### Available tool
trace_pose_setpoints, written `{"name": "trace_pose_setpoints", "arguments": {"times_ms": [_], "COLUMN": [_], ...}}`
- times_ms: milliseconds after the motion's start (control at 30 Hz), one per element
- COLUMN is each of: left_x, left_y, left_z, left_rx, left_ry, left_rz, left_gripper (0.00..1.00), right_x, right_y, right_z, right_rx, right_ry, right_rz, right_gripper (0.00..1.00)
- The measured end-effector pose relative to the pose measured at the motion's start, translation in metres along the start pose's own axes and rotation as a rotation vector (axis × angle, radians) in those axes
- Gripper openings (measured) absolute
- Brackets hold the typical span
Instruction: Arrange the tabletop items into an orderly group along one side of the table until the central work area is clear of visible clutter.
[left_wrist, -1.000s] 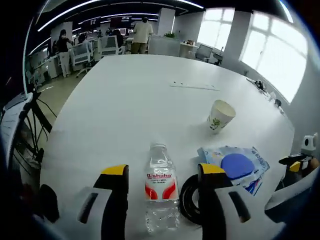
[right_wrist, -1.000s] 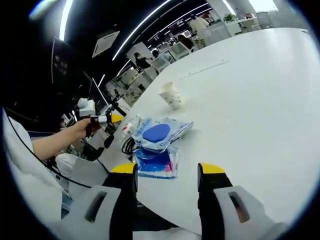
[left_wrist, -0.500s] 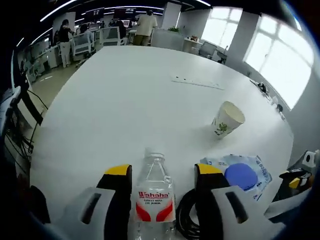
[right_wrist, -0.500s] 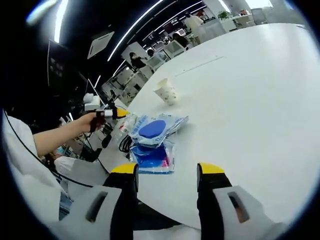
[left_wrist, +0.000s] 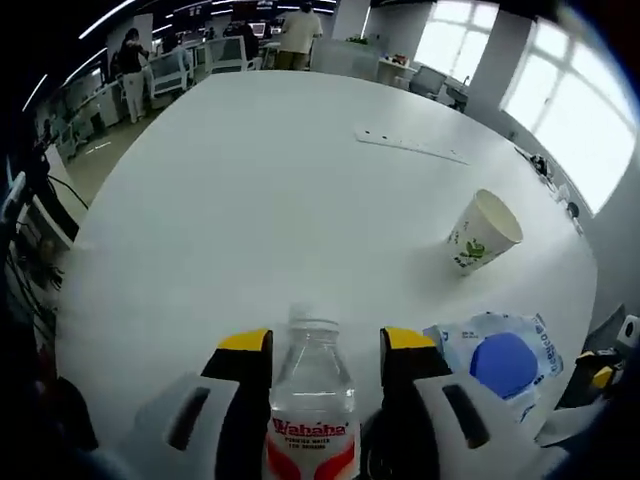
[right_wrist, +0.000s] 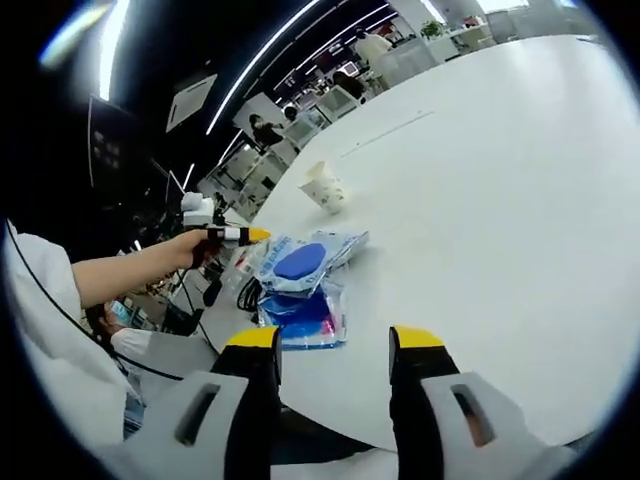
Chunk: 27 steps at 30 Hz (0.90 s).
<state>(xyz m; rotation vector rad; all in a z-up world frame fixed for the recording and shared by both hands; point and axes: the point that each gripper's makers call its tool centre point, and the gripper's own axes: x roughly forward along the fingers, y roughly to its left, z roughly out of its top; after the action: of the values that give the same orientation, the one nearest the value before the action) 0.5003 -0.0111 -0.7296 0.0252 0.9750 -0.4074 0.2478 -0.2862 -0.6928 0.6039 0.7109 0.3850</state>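
Clear water bottle (left_wrist: 312, 420) stands between the spread left tongs (left_wrist: 320, 350), paper cup (left_wrist: 482, 231) well beyond; right tongs (right_wrist: 333, 345) gape wide over the white worktop (right_wrist: 500, 200).

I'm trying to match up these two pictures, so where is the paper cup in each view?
Left gripper view: the paper cup lies tipped on the white table, right of centre.
Right gripper view: the paper cup sits upper left of centre.
Shared landmark: the blue-and-white packet lying near the cup.
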Motion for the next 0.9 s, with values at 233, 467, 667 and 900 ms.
{"name": "trace_pose_setpoints", "arguments": {"times_ms": [233, 467, 667, 900], "left_x": [0.01, 0.016, 0.018, 0.012], "left_y": [0.001, 0.007, 0.006, 0.005], "left_z": [-0.009, -0.011, -0.002, -0.002], "left_rx": [0.086, 0.102, 0.106, 0.089], "left_ry": [0.054, 0.07, 0.021, 0.011], "left_rz": [0.027, 0.06, 0.078, 0.088], "left_gripper": [0.4, 0.38, 0.3, 0.22], "right_x": [0.0, -0.002, -0.008, -0.012], "right_y": [-0.003, -0.008, -0.012, -0.016], "right_z": [-0.004, -0.01, -0.007, -0.01], "right_rx": [0.015, 0.017, 0.018, 0.032], "right_ry": [0.003, 0.015, -0.005, -0.009], "right_rz": [-0.008, -0.026, -0.047, -0.062], "right_gripper": [0.41, 0.4, 0.38, 0.37]}}
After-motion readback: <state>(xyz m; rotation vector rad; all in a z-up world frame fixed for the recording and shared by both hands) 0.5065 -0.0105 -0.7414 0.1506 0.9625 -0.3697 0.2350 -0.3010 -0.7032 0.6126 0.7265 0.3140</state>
